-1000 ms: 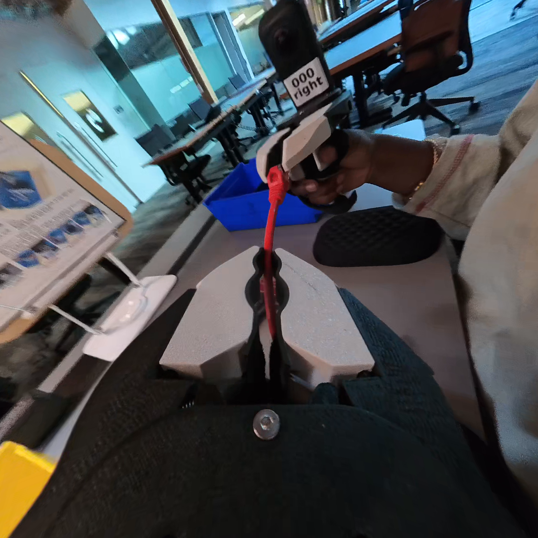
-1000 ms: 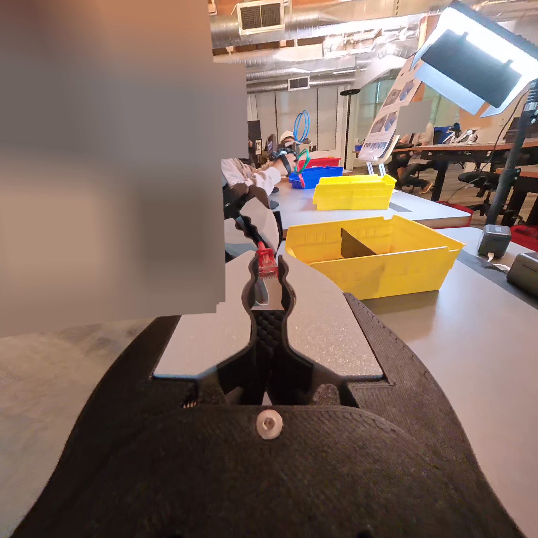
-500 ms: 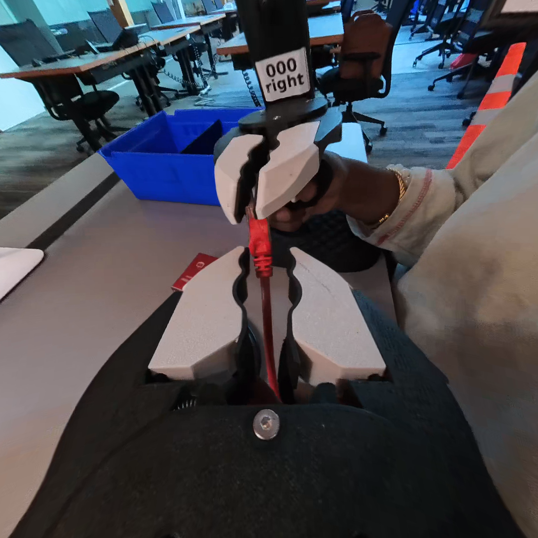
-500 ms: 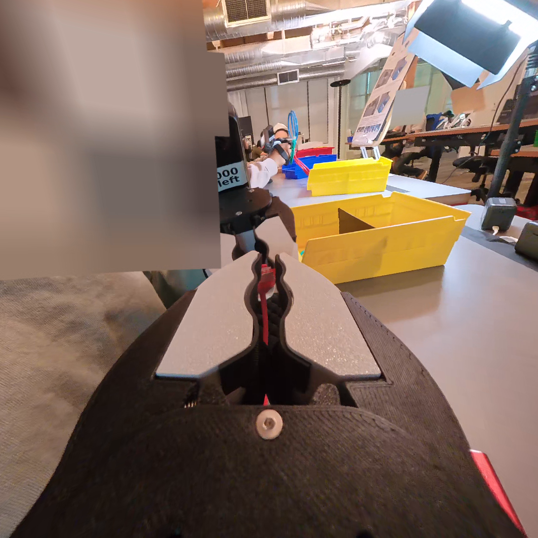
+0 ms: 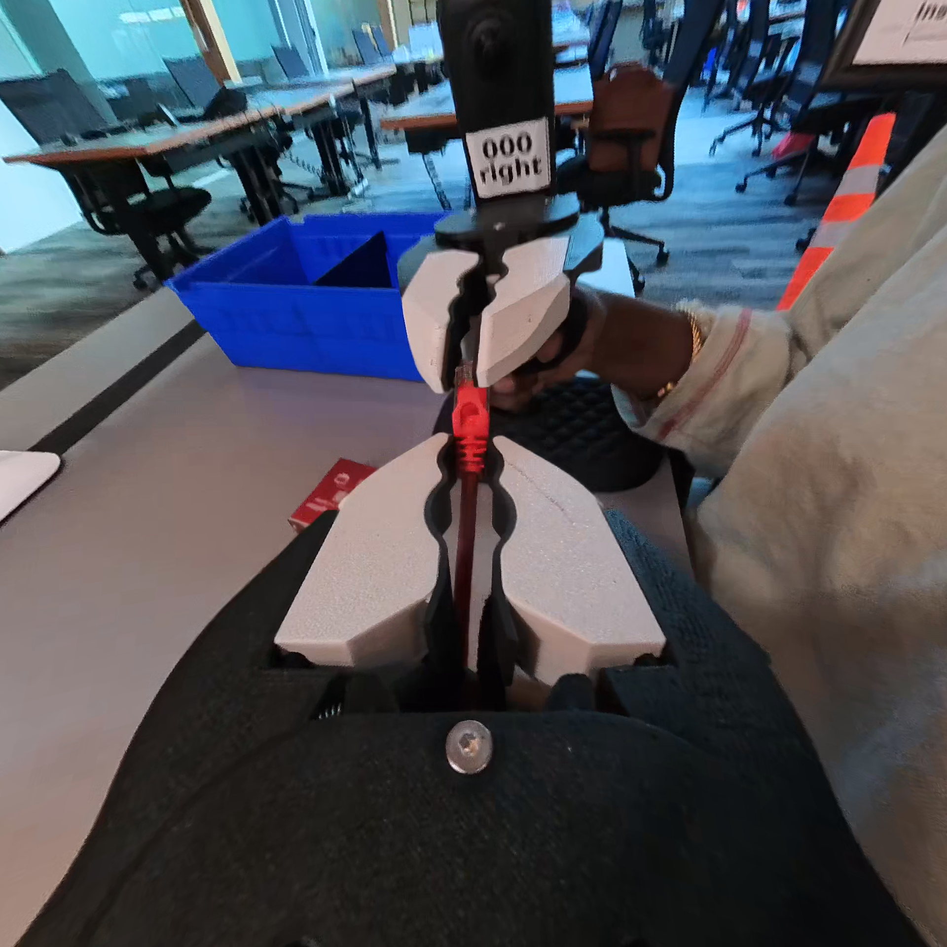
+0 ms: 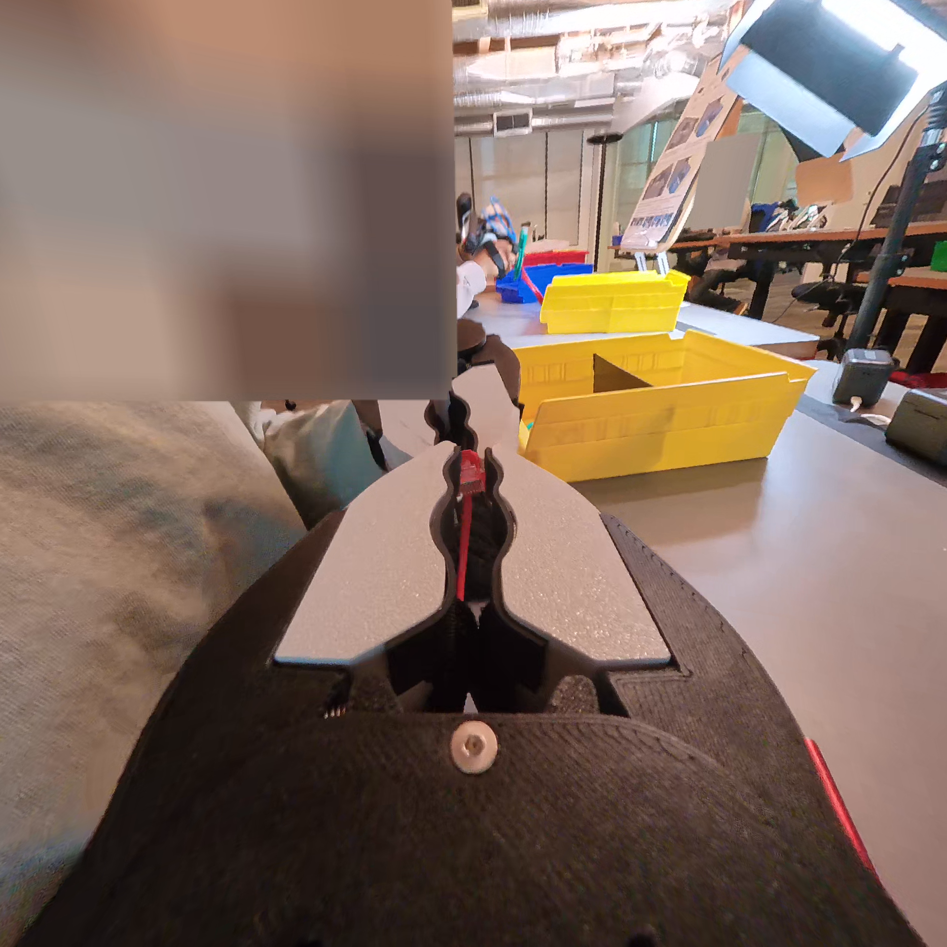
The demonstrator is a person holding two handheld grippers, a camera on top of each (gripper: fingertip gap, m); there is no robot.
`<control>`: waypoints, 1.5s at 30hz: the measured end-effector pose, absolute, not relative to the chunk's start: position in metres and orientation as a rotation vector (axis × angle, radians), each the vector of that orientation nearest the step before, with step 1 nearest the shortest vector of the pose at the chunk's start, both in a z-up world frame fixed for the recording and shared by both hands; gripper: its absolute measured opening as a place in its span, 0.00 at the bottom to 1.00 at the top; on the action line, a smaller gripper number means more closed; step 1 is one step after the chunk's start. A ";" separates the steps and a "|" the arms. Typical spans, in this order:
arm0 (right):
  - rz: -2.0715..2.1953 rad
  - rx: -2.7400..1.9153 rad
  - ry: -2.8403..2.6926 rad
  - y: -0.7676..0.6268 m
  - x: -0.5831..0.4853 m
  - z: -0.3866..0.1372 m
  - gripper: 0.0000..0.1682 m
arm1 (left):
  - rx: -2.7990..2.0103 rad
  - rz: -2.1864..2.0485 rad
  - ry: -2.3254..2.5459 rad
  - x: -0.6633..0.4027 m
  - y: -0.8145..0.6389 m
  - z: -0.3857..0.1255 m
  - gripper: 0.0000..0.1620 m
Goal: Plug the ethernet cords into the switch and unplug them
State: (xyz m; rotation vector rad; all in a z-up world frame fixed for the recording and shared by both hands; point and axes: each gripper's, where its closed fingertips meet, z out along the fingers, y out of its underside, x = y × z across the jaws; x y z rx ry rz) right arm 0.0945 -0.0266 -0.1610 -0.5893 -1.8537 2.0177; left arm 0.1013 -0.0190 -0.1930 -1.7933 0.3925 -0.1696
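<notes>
A red ethernet cord [image 5: 470, 416] runs lengthwise between the jaws of my left gripper [image 5: 470, 447], which is shut on the ribbed boot just behind the plug. My right gripper [image 5: 461, 374] faces it nose to nose, held in a hand, and is shut on the clear plug tip. In the right wrist view the red plug [image 6: 470, 474] sits between the tips of my right gripper [image 6: 471, 453], with a finger of the left gripper [image 6: 484, 405] just beyond. No switch is in view.
A blue divided bin [image 5: 307, 312] stands at the back of the grey table, with a red card [image 5: 328, 499] and a black mat [image 5: 579, 435] near the grippers. A yellow divided bin [image 6: 666, 425] and two grey devices [image 6: 863, 374] stand to the right. The person's sleeve is close by. My left and right fingertips are right by each other.
My left gripper opened, slid forward along the cord and closed on the boot behind the plug. The two grippers have come closer together, and the right gripper keeps hold of the plug.
</notes>
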 end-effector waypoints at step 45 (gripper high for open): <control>1.355 -0.984 -2.171 0.032 0.054 -0.253 0.56 | -1.950 -0.073 0.394 0.086 -0.023 -0.229 0.07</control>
